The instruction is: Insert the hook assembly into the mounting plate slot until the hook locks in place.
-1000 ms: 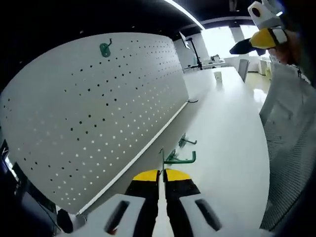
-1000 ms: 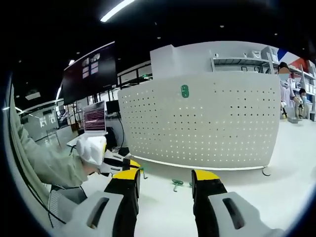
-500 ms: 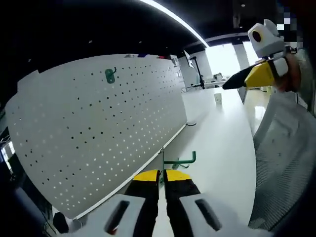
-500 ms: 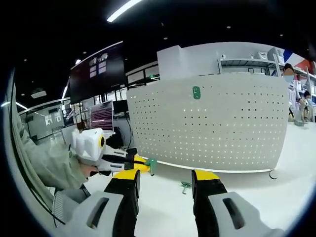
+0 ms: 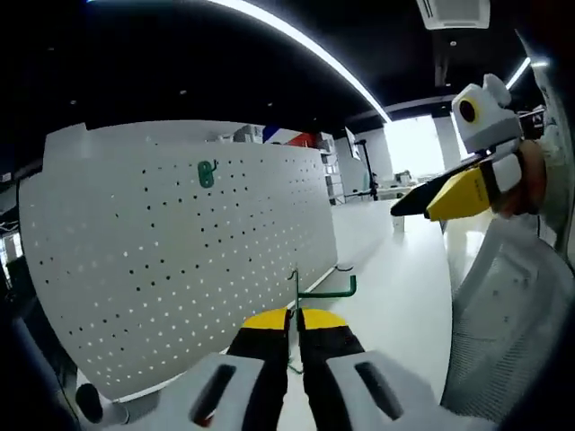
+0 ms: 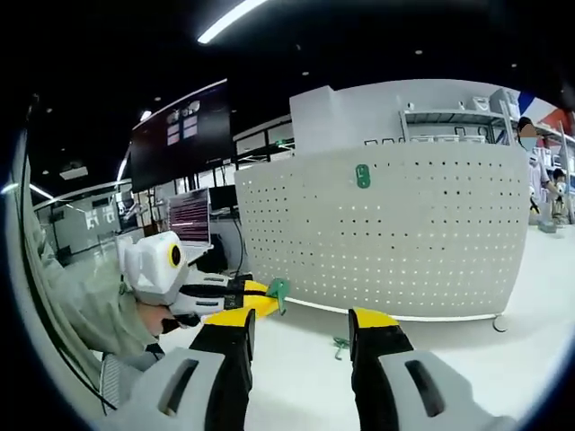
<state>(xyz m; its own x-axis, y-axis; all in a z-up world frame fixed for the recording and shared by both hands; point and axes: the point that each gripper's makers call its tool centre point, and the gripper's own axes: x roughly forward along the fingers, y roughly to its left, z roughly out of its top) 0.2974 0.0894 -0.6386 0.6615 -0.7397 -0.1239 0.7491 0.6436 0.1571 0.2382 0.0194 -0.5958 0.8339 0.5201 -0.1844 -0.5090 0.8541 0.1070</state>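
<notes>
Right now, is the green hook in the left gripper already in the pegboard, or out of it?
Out. The left gripper is shut on the green hook, which is in front of the pegboard, not in its holes.

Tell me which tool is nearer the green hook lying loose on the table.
Right. The right tool hangs just above the loose hook; the left tool, gripping another hook, is off to the side.
</notes>
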